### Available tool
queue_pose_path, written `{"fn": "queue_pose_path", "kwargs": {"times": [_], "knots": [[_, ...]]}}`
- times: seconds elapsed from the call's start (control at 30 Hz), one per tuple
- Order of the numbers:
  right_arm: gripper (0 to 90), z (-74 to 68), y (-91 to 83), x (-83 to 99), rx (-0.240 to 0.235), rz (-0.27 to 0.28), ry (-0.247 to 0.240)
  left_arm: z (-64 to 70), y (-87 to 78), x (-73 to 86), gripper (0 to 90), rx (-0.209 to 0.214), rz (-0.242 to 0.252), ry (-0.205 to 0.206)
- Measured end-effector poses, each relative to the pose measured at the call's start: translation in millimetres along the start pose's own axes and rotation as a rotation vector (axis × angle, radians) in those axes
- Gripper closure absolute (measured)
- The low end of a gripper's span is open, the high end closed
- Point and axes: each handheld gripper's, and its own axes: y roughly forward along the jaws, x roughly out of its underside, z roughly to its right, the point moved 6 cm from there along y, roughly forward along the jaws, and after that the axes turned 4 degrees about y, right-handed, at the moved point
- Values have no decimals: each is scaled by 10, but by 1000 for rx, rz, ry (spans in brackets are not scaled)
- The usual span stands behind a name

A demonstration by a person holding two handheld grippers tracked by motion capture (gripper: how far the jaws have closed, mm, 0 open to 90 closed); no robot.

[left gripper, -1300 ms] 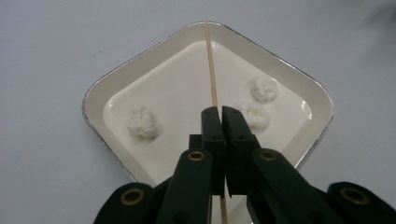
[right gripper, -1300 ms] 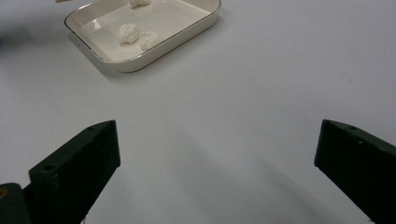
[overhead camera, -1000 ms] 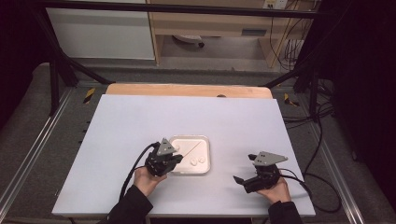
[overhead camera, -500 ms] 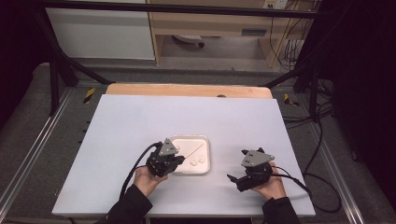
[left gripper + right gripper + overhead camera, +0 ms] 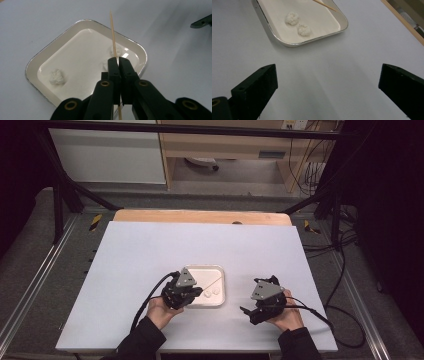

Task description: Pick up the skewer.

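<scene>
A white metal-rimmed tray (image 5: 223, 287) lies on the table near its front. In the left gripper view the tray (image 5: 29, 69) holds a white crumbly lump (image 5: 57, 76) at its left, and another lump (image 5: 117, 51) shows just past the jaws. My left gripper (image 5: 118, 61) is shut on a thin wooden skewer (image 5: 112, 30) that points out over the tray. In the high view the left gripper (image 5: 192, 291) sits at the tray's left front corner. My right gripper (image 5: 327, 75) stands wide open over bare table, short of the tray (image 5: 287, 44) with two lumps (image 5: 292, 18). It (image 5: 252, 296) is to the tray's right.
The table (image 5: 150, 250) has a pale sheet over it and a wooden strip (image 5: 200, 216) along its far edge. Black frame bars and cables run around the table. A cable (image 5: 147, 302) trails from the left gripper toward the front edge.
The right gripper has moved left toward the tray and turned to face it. The left gripper holds the skewer in almost the same place.
</scene>
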Motion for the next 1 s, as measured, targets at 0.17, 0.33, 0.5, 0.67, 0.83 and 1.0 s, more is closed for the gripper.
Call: {"fn": "queue_pose_path", "kwargs": {"times": [0.17, 0.33, 0.5, 0.67, 0.83, 1.0], "knots": [[38, -22, 9, -17, 7, -10, -33, 45, 31, -42, 886, 12, -6, 17], [50, -47, 16, -28, 11, -20, -64, 104, 71, -81, 886, 27, -12, 38], [61, -68, 43, -51, 19, -32, -103, 154, 103, -129, 886, 44, -17, 59], [83, -94, 53, -76, 22, -40, -144, 213, 141, -174, 886, 61, -27, 83], [104, -114, 63, -86, 32, -54, -198, 284, 181, -228, 886, 77, -38, 114], [136, -142, 64, -98, 43, -53, -249, 335, 218, -271, 886, 92, -45, 130]]}}
